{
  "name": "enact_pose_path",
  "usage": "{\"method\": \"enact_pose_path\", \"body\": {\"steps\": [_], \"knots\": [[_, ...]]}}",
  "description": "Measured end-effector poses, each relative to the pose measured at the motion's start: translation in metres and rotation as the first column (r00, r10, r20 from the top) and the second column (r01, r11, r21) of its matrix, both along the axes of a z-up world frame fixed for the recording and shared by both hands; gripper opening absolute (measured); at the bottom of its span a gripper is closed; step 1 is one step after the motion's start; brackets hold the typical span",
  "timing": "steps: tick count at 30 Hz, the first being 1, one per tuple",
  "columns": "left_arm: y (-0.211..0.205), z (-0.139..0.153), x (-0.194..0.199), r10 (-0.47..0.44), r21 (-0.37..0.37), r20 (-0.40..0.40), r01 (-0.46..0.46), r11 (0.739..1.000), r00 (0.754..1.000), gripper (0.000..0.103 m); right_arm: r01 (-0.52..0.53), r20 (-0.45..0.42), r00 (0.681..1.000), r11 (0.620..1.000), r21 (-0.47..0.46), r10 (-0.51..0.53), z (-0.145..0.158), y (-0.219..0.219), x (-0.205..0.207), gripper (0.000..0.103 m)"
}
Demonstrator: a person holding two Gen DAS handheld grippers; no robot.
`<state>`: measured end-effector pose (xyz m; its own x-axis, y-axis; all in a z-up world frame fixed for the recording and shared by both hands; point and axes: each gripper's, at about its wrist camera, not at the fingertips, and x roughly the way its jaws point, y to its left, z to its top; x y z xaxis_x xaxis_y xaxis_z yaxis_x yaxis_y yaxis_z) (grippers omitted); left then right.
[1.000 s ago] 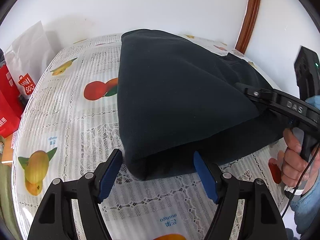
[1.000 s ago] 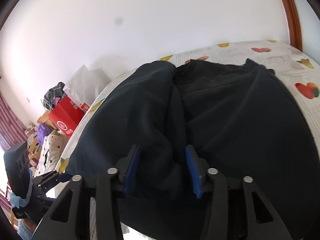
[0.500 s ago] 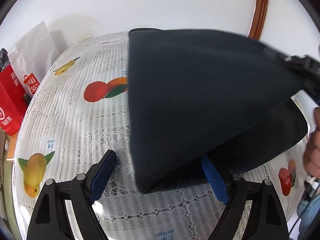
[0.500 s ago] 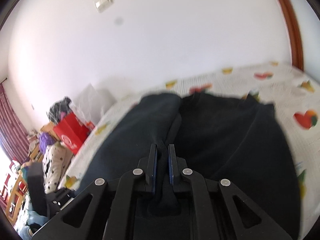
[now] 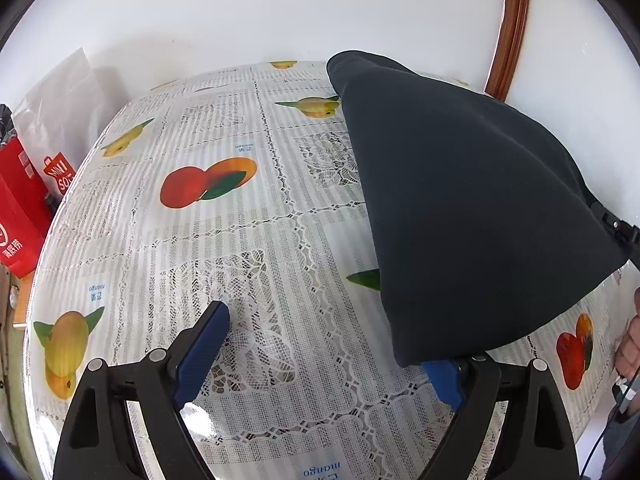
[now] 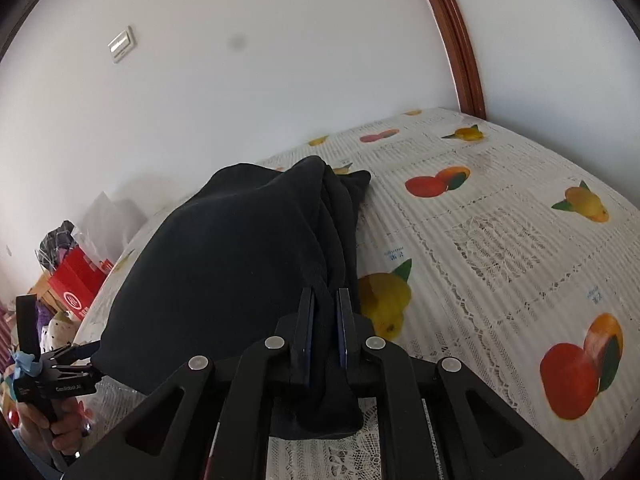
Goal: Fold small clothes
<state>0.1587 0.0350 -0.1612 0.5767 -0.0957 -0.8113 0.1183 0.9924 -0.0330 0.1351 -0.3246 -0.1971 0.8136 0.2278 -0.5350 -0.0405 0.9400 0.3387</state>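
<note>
A dark navy garment [image 5: 460, 208] lies on the fruit-print tablecloth [image 5: 240, 240], one side lifted into a peak. My right gripper [image 6: 325, 294] is shut on a bunched fold of the garment [image 6: 224, 272], and its tip shows at the cloth's raised corner [image 5: 618, 229]. My left gripper [image 5: 324, 336] stands open over bare tablecloth, with its left pad [image 5: 204, 344] free. The garment's lower corner hangs over its right pad [image 5: 444, 382]. In the right wrist view the left gripper [image 6: 76, 354] sits beside the garment's near left edge, held by a hand [image 6: 44, 428].
Red paper bags [image 5: 20, 224] and a white plastic bag [image 5: 60, 116] stand off the table's left side. A brown wooden door frame [image 5: 516, 20] rises behind on the white wall. A hand [image 5: 630, 344] shows at the right edge.
The right gripper closed on the garment's fold and drew it sideways, lifting that side. The cloth slid out from between the left jaws, which opened wider.
</note>
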Motion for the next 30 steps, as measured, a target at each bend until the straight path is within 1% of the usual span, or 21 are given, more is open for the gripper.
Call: {"method": "enact_pose_path", "body": {"steps": [2,4,5,6,7,8,9,10,11,12,13,14,15,16,18,21,23,24,26,29,30], "knots": [[-0.001,0.003,-0.002,-0.003,-0.024,-0.003,0.003,1.000,1.000,0.082,0.011,-0.004,1.000,1.000,-0.013,-0.011,0.007,0.002,0.000,0.015],[-0.005,0.004,-0.004,-0.027,-0.039,-0.001,0.027,0.999,1.000,0.069,0.016,-0.020,1.000,1.000,-0.026,-0.017,0.013,0.003,0.000,0.024],[-0.010,0.005,-0.004,-0.044,-0.035,0.007,0.044,0.998,0.999,0.064,0.010,-0.028,1.000,1.000,-0.024,-0.011,0.013,0.002,0.000,0.028],[-0.013,0.006,-0.005,-0.057,-0.032,0.014,0.058,0.998,0.998,0.056,0.006,-0.049,0.999,1.000,-0.025,-0.007,0.011,0.002,0.002,0.044],[-0.018,0.008,-0.005,-0.072,-0.033,0.019,0.072,0.997,0.997,0.050,0.004,-0.079,0.997,1.000,-0.027,-0.006,0.008,0.002,0.006,0.060],[-0.021,0.008,-0.006,-0.084,-0.041,0.022,0.085,0.996,0.996,0.043,0.000,-0.113,0.994,1.000,-0.023,-0.003,0.003,0.002,0.011,0.063],[-0.022,0.009,-0.007,-0.093,-0.052,0.030,0.095,0.994,0.995,0.034,-0.002,-0.153,0.988,1.000,-0.004,0.001,-0.004,0.000,0.020,0.064],[-0.023,0.010,-0.008,-0.102,-0.066,0.035,0.104,0.992,0.994,0.021,-0.009,-0.183,0.983,0.999,0.032,0.014,-0.009,-0.002,0.026,0.063],[-0.024,0.010,-0.009,-0.113,-0.080,0.039,0.116,0.990,0.993,0.019,-0.016,-0.204,0.979,0.997,0.080,0.032,-0.013,-0.005,0.032,0.061],[-0.024,0.011,-0.011,-0.104,-0.071,0.052,0.107,0.992,0.993,0.016,-0.027,-0.206,0.977,0.992,0.126,0.053,-0.015,-0.007,0.039,0.042],[-0.024,0.012,-0.012,-0.096,-0.063,0.057,0.099,0.993,0.994,0.013,-0.054,-0.201,0.976,0.985,0.166,0.087,-0.017,-0.006,0.044,0.031],[-0.023,0.012,-0.014,-0.093,-0.068,0.058,0.097,0.993,0.994,0.012,-0.053,-0.196,0.977,0.984,0.168,0.086,-0.016,-0.005,0.048,0.029],[-0.021,0.012,-0.015,-0.089,-0.080,0.059,0.093,0.992,0.994,0.012,-0.051,-0.183,0.980,0.989,0.139,0.076,-0.013,-0.001,0.053,0.025],[-0.019,0.013,-0.017,-0.082,-0.089,0.059,0.087,0.992,0.995,0.012,-0.061,-0.169,0.982,0.992,0.110,0.079,-0.010,0.005,0.057,0.024],[-0.016,0.014,-0.022,-0.072,-0.083,0.062,0.077,0.994,0.995,0.012,-0.083,-0.159,0.983,0.994,0.074,0.094,-0.006,0.015,0.069,0.023],[-0.009,0.013,-0.025,-0.042,-0.050,0.058,0.045,0.998,0.997,0.012,-0.132,-0.149,0.978,0.988,0.080,0.143,-0.003,0.028,0.091,0.023],[-0.001,0.011,-0.025,-0.006,-0.053,0.050,0.008,0.999,0.999,0.012,-0.164,-0.152,0.973,0.983,0.080,0.174,-0.003,0.041,0.105,0.024],[0.002,0.011,-0.025,0.002,-0.058,0.042,0.000,0.998,0.999,0.012,-0.174,-0.148,0.972,0.983,0.063,0.182,-0.002,0.046,0.106,0.024],[0.007,0.011,-0.023,0.008,-0.075,0.020,-0.007,0.997,1.000,0.014,-0.187,-0.133,0.974,0.982,-0.006,0.184,0.002,0.056,0.101,0.028],[0.011,0.009,-0.023,-0.004,-0.096,0.004,0.004,0.995,1.000,0.016,-0.143,-0.058,0.989,0.983,-0.113,0.138,0.008,0.053,0.071,0.032],[0.011,0.008,-0.023,-0.009,-0.100,0.001,0.009,0.995,1.000,0.016,-0.137,-0.038,0.990,0.982,-0.128,0.133,0.007,0.050,0.059,0.032]]}}
